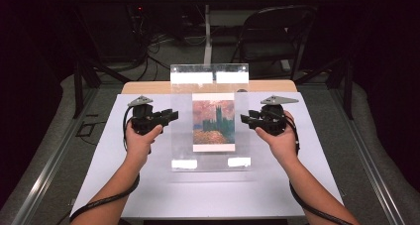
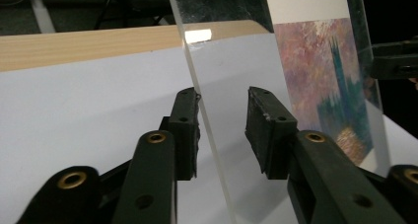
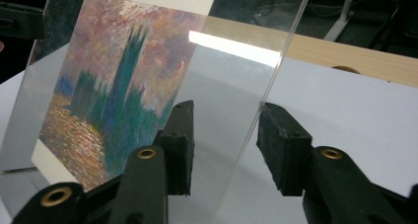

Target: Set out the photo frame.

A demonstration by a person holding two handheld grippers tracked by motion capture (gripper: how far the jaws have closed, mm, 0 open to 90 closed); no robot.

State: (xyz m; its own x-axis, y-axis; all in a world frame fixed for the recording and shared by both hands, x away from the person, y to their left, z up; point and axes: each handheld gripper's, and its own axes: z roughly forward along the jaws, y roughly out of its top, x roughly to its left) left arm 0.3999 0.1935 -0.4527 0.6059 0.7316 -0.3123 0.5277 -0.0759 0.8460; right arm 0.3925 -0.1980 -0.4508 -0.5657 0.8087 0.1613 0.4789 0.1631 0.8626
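A clear acrylic sheet with a painting print of towers under a pink sky sits tilted over the white table cover. My left gripper is at the sheet's left edge and my right gripper at its right edge. In the left gripper view the sheet runs between the jaws of my left gripper; it touches the left pad, while the right pad stands apart. In the right gripper view the sheet's edge meets the right pad's corner of my right gripper, with a gap to the other pad.
A second clear sheet with two white patches stands upright at the table's far edge. A strip of bare wooden tabletop shows behind the cover. A folding chair and floor cables lie beyond the table.
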